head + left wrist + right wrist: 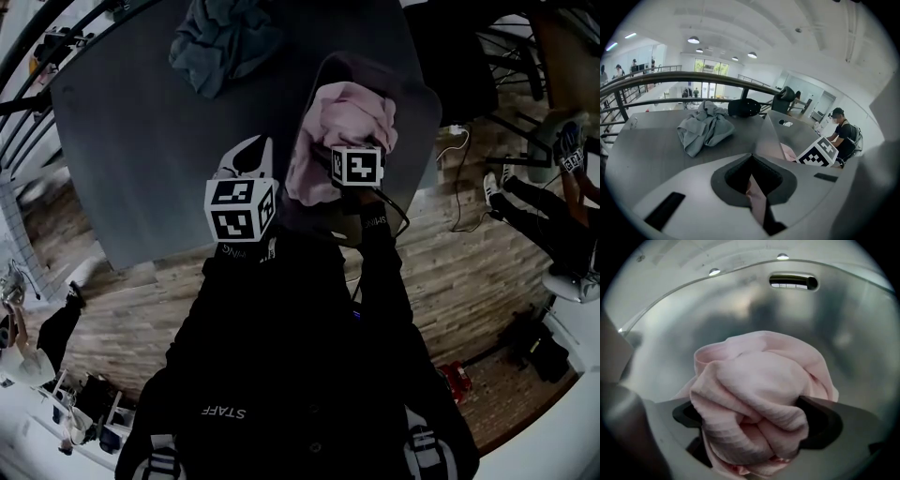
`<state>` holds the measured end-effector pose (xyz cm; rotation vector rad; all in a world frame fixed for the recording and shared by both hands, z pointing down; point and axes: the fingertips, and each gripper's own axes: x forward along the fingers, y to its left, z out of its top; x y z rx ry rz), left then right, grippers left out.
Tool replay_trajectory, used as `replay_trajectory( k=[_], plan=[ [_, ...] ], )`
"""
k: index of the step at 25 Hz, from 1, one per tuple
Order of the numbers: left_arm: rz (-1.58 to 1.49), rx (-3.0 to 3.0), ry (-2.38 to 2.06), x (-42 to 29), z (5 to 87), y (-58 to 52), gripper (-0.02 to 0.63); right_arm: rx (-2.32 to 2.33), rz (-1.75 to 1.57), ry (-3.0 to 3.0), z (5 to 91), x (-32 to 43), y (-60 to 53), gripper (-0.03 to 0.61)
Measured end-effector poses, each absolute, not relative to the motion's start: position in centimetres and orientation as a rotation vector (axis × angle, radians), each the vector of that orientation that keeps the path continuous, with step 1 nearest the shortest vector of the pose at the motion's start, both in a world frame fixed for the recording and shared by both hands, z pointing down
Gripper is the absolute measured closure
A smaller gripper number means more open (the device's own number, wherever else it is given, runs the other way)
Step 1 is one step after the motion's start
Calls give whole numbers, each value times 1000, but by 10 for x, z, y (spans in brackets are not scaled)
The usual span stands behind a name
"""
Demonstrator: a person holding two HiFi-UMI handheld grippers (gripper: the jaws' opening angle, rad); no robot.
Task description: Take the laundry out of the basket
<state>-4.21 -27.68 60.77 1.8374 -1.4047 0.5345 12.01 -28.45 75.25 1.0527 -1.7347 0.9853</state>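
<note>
Grey table (131,169) carries a grey garment (220,42) at upper left. Right tool (757,425) grasps pink cloth (759,376) over basket (424,105), frame centre. Left tool (752,185) clenched, just beside basket.

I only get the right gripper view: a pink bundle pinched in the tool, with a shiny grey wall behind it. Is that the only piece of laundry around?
Observer: No. Besides your pink bundle, the head view shows a grey-blue garment crumpled on the table, outside the basket.
Operator: And where is the other tool?
Observer: The left tool is outside the basket too, over the table just to its left.
Operator: Is anyone else nearby?
Observer: Yes. The left gripper view shows a person in a cap beyond the table.
</note>
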Motion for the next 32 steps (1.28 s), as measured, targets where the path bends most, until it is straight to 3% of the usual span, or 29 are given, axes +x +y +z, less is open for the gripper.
replay_trajectory(
  k=[24,32],
  plan=[
    [587,1798,-1415,-68,620,-268,612,1183,1022,-1531,819,125,-306,2],
    [570,1803,-1451,-80,605,-254,612,1229,1046,-1591,800,122,-306,237]
  ],
)
